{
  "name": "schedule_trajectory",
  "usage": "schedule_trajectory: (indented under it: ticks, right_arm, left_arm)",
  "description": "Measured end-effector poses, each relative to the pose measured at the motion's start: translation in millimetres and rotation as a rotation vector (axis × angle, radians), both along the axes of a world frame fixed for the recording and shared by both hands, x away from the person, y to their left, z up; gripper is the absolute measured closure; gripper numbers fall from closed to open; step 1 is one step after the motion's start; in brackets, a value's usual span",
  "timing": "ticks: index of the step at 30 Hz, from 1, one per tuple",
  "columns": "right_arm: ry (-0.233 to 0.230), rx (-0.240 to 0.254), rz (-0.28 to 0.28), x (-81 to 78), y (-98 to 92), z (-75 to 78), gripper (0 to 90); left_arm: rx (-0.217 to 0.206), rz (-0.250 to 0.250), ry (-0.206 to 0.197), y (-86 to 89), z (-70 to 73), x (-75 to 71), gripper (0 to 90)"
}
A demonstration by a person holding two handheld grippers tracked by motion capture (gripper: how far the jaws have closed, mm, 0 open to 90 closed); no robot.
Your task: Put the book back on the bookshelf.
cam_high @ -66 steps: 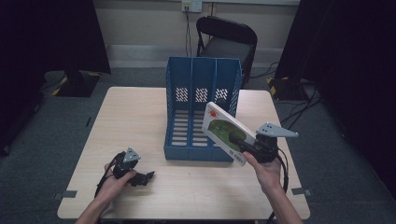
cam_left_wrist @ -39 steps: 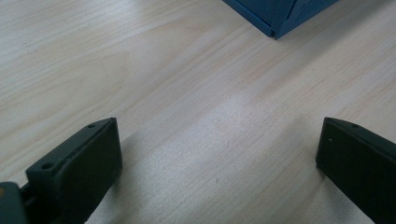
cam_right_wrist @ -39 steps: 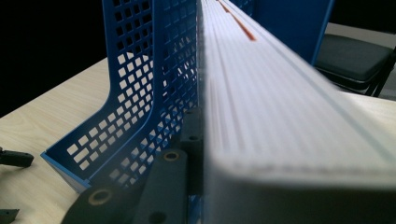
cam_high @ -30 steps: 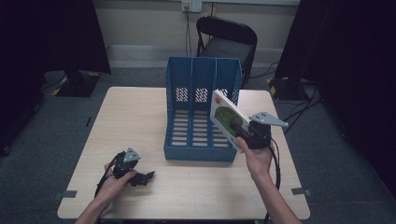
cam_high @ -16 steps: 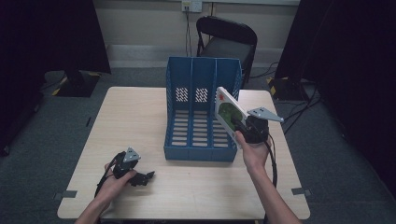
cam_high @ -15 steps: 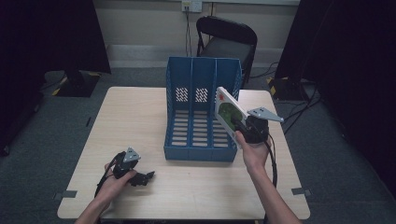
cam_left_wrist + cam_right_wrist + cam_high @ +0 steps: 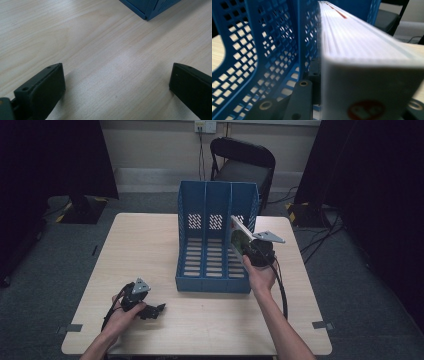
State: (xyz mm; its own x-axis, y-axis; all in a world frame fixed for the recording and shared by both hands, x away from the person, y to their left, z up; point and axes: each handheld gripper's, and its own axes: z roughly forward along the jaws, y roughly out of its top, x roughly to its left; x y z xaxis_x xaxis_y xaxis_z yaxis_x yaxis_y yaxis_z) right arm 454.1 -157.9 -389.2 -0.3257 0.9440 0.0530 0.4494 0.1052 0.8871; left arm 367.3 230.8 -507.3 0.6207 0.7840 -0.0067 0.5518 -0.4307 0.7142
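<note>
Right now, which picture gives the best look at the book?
The right gripper view: the book is close up there, page edges plain, beside the blue rack. The high view shows it small, tilted at the rack's right slot, held in the right tongs. The left gripper view shows table and a rack corner.

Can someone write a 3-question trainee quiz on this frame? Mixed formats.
1. True or false: the right tongs hold a book.
2. The left tongs are: A) shut on a pen, B) open over bare table, C) inside the rack.
3. Fill in: the rack has ___ slots.

Key: 1 true; 2 B; 3 three.
</note>
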Motion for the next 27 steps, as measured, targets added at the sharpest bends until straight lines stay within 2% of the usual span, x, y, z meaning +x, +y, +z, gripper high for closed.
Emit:
schedule_trajectory:
  ticks: [15, 21, 24, 25, 27]
  right_arm:
    - [0.070, -0.043, -0.013, 11.6, 7.9, -22.0, 75.9]
    - [0.091, -0.043, -0.003, 9.5, 6.0, -26.9, 74.8]
    - [0.084, -0.026, 0.005, 6.5, 4.2, -24.0, 73.8]
    - [0.088, -0.032, 0.007, 5.1, 4.3, -23.1, 74.8]
    - [0.085, -0.075, 0.008, 2.1, 5.5, -24.3, 74.9]
  left_arm:
    - [-0.004, 0.001, 0.001, -0.4, -0.1, -0.6, 0.0]
    - [-0.004, 0.000, 0.001, -0.4, -0.2, -0.7, 0.0]
    - [-0.004, 0.000, 0.001, -0.4, -0.2, -0.6, 0.0]
    - [-0.004, 0.000, 0.001, -0.4, -0.2, -0.6, 0.0]
    - [-0.004, 0.000, 0.001, -0.5, -0.2, -0.7, 0.0]
